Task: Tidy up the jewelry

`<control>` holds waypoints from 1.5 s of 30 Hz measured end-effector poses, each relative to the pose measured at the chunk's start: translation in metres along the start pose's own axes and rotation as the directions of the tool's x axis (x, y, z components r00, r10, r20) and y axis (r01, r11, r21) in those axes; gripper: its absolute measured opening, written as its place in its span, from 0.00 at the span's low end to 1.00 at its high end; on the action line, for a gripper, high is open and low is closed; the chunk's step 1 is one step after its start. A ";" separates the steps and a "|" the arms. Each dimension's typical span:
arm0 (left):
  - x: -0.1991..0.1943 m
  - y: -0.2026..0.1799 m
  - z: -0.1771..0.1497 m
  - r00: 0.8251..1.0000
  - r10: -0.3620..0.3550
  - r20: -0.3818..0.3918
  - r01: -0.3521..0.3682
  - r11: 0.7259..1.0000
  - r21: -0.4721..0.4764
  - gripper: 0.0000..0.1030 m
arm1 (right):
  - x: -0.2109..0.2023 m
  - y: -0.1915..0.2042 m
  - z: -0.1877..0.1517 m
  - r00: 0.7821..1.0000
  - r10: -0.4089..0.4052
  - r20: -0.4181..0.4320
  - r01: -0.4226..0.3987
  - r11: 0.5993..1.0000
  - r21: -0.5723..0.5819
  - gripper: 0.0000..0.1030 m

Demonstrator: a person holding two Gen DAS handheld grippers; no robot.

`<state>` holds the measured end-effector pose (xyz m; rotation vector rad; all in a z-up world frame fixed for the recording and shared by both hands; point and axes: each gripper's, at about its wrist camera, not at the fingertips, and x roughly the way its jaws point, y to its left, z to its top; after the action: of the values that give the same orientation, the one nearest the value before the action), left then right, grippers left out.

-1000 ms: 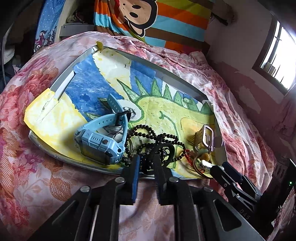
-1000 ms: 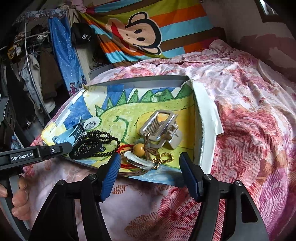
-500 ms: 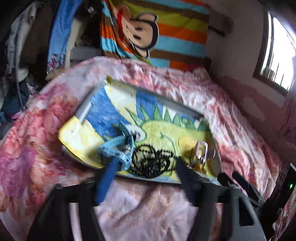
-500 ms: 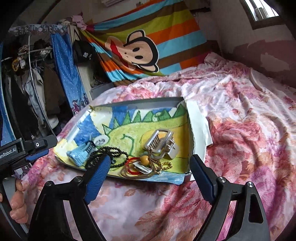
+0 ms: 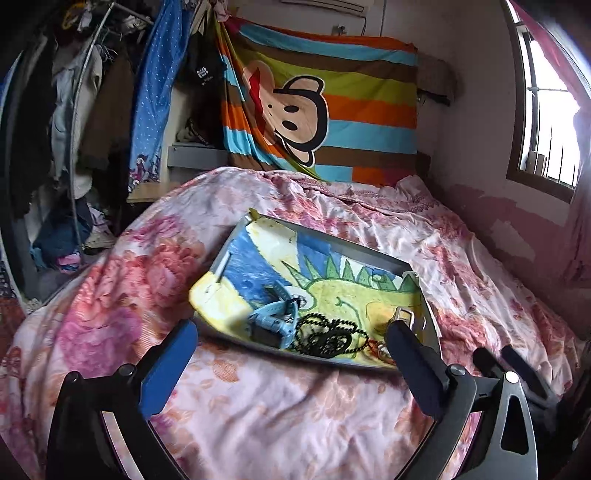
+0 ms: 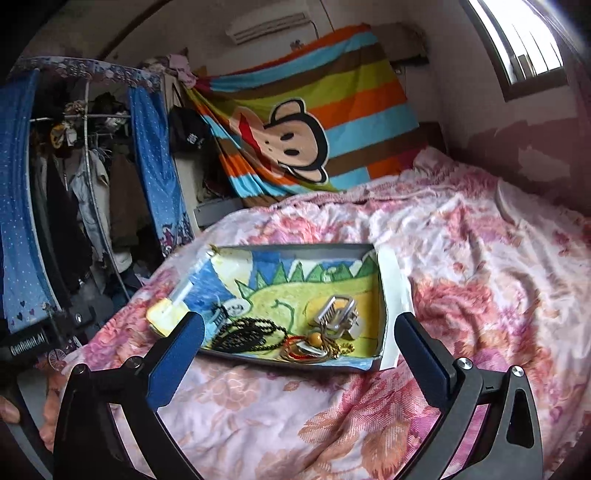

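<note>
A flowered bedspread (image 5: 258, 406) carries a grey tray (image 5: 430, 325) lined with a dinosaur drawing. Inside, left to right — blue watch (image 5: 273, 325), black bead necklace (image 5: 328, 336), silver hair clip (image 6: 338, 315) (cords beside it). Left gripper (image 5: 291, 362) and right gripper (image 6: 299, 354) have just spread wide, empty.

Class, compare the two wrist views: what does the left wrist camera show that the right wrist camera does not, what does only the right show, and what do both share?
Only the left wrist view shows the whole blue watch unobstructed, and the right gripper low at its right edge.

Only the right wrist view shows the air conditioner, the yellow bead with red cords, and the entire silver hair clip.

Both show the tray on the floral bedspread, the black bead necklace, the monkey blanket, and open, empty jaws.
</note>
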<state>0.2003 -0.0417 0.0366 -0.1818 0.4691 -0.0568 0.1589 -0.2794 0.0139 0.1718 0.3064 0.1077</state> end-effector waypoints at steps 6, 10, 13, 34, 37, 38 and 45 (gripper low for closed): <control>-0.043 0.012 -0.012 0.997 0.032 0.063 -0.034 0.999 0.026 1.00 | -0.048 0.015 0.006 0.998 -0.005 0.063 0.009 0.998 -0.061 0.98; -0.073 0.018 -0.020 0.994 0.039 0.105 -0.043 0.999 0.028 1.00 | -0.082 0.022 0.005 0.996 -0.006 0.094 0.014 0.996 -0.085 0.98; -0.098 0.023 -0.030 0.990 0.046 0.136 -0.051 0.998 0.035 1.00 | -0.102 0.025 -0.001 0.995 -0.001 0.097 0.009 0.996 -0.088 0.98; -0.162 0.038 -0.084 0.989 0.089 0.120 -0.095 0.995 0.043 1.00 | -0.154 0.036 -0.040 0.999 0.043 0.012 -0.041 0.989 -0.140 0.98; -0.159 0.037 -0.084 0.989 0.097 0.111 -0.103 0.993 0.056 1.00 | -0.151 0.034 -0.041 0.999 0.036 0.004 -0.035 0.991 -0.130 0.98; -0.159 0.035 -0.086 0.989 0.098 0.110 -0.105 0.993 0.059 1.00 | -0.150 0.033 -0.041 0.999 0.035 0.003 -0.034 0.991 -0.128 0.98; -0.158 0.035 -0.087 0.989 0.104 0.107 -0.111 0.991 0.070 1.00 | -0.146 0.032 -0.042 1.000 0.026 -0.009 -0.027 0.992 -0.124 0.98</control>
<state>0.0210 -0.0062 0.0240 -0.0842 0.3727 0.0404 0.0053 -0.2604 0.0222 0.0517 0.3034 0.1537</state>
